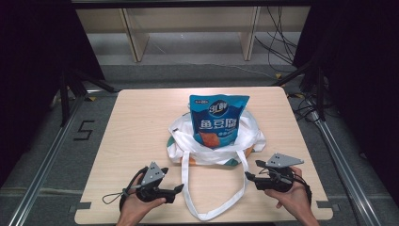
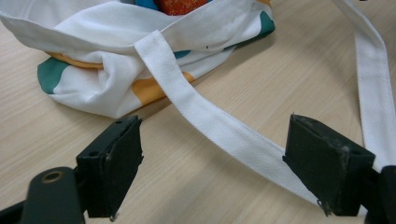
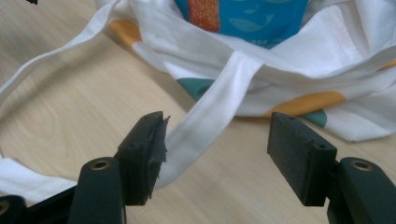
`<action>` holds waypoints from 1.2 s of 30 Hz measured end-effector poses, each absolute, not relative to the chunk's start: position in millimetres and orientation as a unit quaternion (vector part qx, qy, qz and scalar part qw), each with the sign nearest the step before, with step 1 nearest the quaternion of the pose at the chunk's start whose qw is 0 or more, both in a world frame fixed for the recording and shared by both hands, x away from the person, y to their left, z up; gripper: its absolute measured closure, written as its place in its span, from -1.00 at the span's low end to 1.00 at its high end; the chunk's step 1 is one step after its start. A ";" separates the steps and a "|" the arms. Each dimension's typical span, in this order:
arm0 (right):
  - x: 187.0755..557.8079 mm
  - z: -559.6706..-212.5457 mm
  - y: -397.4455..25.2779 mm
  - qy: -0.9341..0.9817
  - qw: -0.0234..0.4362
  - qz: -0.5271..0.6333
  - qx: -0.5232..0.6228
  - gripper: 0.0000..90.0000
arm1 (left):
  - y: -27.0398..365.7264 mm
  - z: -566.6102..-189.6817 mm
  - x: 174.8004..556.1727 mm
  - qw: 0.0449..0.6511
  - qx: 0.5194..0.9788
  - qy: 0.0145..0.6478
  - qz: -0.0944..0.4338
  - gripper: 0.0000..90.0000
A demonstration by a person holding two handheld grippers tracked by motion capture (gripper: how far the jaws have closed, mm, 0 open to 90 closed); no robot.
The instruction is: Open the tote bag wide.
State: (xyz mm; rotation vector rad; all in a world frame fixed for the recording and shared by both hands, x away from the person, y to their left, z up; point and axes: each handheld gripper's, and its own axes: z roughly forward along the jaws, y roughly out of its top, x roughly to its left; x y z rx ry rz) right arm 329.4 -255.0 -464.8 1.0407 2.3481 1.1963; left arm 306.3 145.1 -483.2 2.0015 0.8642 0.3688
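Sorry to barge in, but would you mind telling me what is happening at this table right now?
A person holds tongs in each hand over a wooden table. A blue snack packet stands upright in a white cloth bag, whose long white strap loops toward the person. The left tongs and the right tongs are both open, each with the strap running between its jaws on the table, apparently poised to grip it. Nothing is grasped yet.
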 end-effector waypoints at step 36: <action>275.0 -492.1 -281.4 0.844 0.131 0.370 0.366 -0.33 | 149.8 -495.1 275.5 0.428 0.819 0.348 0.159 -0.59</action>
